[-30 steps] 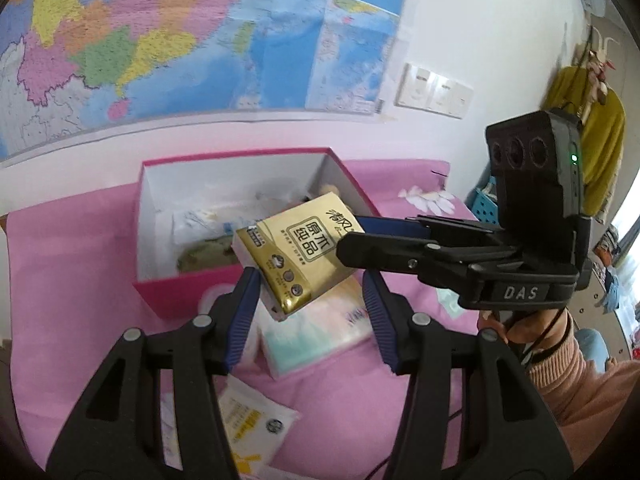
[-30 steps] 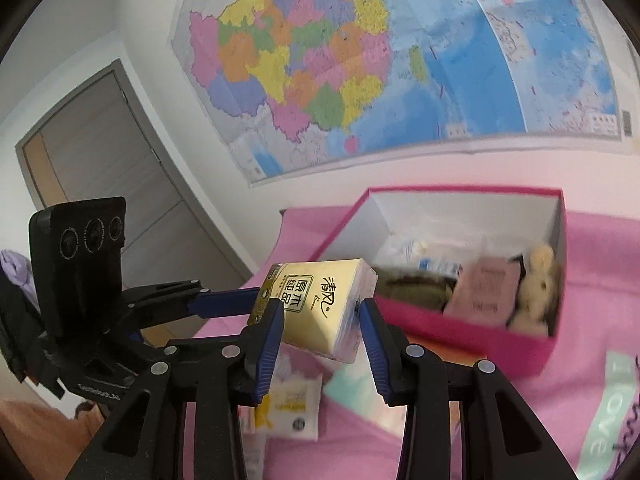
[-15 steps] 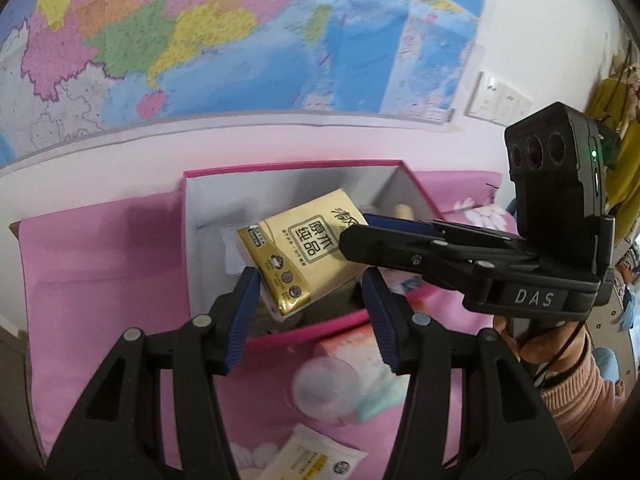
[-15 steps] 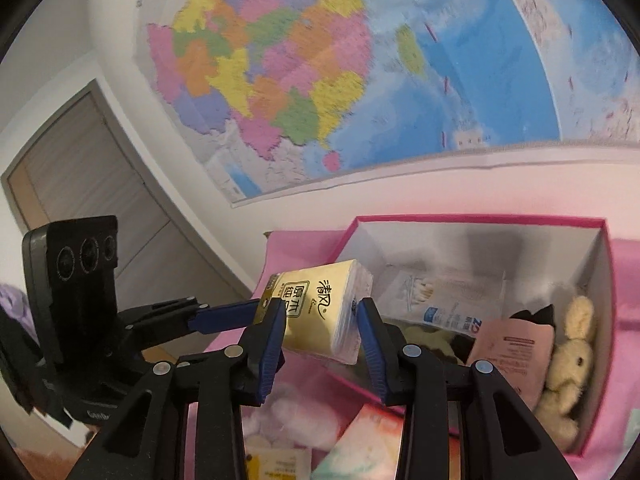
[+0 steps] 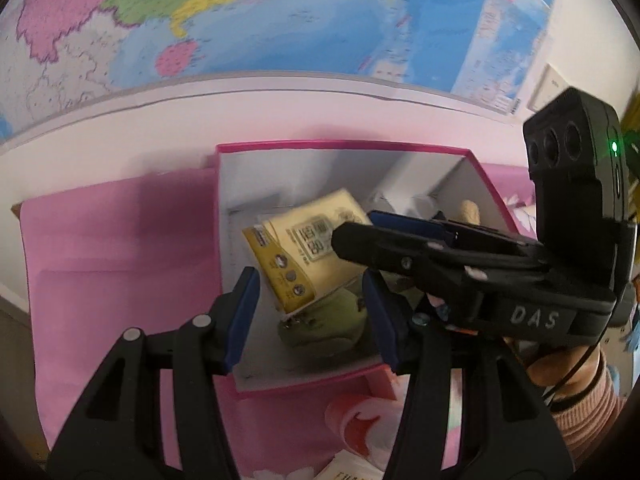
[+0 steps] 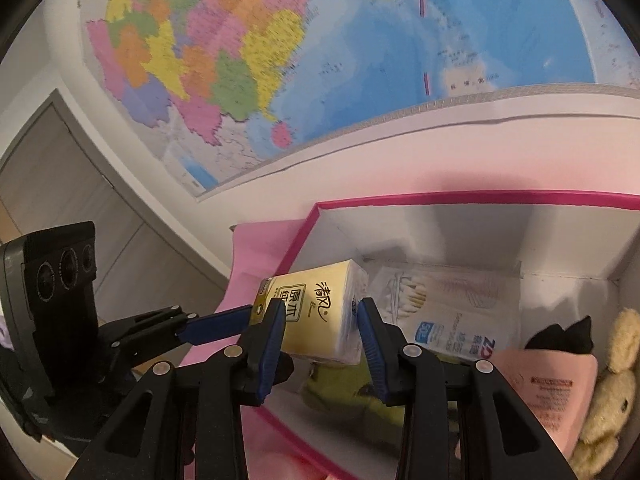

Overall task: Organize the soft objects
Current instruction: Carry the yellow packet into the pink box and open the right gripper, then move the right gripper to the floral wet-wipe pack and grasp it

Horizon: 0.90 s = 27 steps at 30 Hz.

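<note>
While I watch through the left wrist view, the left gripper (image 5: 309,273) points steeply down over the near-left part of the pink box (image 6: 440,196), its blue pads spread with nothing pressed between them. The yellow tissue pack (image 6: 316,296) hangs tilted just past those tips, a strip of white box floor showing between it and the left pad. From the right wrist view one blue finger of that left gripper reaches the pack's left end; I cannot tell whether it touches.

The right gripper (image 6: 320,304) comes in from the right at a shallower slant and pinches the pack across its thin sides. Its jaws are opening, with both pads on the wrapper. The hand (image 5: 560,368) carrying it shows a striped pink sleeve (image 5: 588,404) at the near right.

Straight below the pack lies a green soft toy (image 5: 324,328) on the box floor, close to the near wall. The pack's left end sits over the box's left rim, so there is little room on that side. Farther right the box holds a cotton swab packet (image 6: 440,304), a pale pink pouch (image 6: 548,384), a black item (image 6: 568,338) and a cream plush rabbit (image 6: 616,392) against the right wall. The far part of the floor looks bare.

Outside the box the pink cloth (image 5: 120,260) stretches left, with a blurred red-and-white packet (image 5: 360,420) near me. Beyond hangs a wall map (image 6: 280,60), with a grey door (image 6: 60,184) at far left.
</note>
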### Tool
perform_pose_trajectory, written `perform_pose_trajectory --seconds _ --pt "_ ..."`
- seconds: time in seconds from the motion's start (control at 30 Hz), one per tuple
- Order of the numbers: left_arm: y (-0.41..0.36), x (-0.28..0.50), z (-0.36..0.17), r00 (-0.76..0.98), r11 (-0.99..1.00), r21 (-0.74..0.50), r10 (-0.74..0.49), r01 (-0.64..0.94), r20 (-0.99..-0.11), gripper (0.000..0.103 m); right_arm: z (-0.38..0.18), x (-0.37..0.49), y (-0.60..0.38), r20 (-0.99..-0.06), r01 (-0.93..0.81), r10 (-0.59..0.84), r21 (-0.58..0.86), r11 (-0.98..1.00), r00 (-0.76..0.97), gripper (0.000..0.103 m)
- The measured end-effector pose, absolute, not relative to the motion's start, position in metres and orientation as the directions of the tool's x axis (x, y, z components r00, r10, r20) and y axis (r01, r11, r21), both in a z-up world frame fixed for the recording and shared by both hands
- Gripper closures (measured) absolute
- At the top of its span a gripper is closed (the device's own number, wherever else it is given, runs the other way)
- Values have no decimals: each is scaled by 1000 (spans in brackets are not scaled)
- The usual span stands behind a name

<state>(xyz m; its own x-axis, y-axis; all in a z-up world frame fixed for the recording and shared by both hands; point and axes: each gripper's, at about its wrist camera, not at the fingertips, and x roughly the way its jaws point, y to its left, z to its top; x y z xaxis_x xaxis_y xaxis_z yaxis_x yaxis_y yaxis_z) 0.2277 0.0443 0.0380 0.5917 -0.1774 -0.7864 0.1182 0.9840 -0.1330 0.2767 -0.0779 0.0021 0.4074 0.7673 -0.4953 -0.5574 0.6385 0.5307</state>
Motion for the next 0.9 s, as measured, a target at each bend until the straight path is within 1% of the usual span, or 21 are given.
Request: perform_pose_trajectory --seconds 0.03,0.1,0.27,0.43,0.67,0.77,0.9 --pt "46 228 38 595 985 -137 -175 109 -784 48 1 279 -76 -498 -554 765 531 641 408 55" --pt "50 226 36 602 985 -144 -174 98 -779 48 -2 282 -74 -510 -545 757 529 650 408 53" --pt "55 213 41 631 983 -162 -180 87 -755 48 -3 277 -84 -509 -549 750 515 658 421 52" --pt "62 183 52 675 982 -169 -178 80 -716 48 -1 261 -102 -505 -558 747 500 662 433 52" --pt "71 134 67 717 979 -181 -190 91 -671 48 13 218 -139 -437 -592 768 490 640 468 52" --pt "74 116 65 715 975 -199 -209 100 -667 48 20 195 -147 -418 -626 785 476 618 457 52" --pt "74 92 49 690 973 -209 -220 102 -689 48 17 163 -149 -434 -678 803 445 585 408 51"
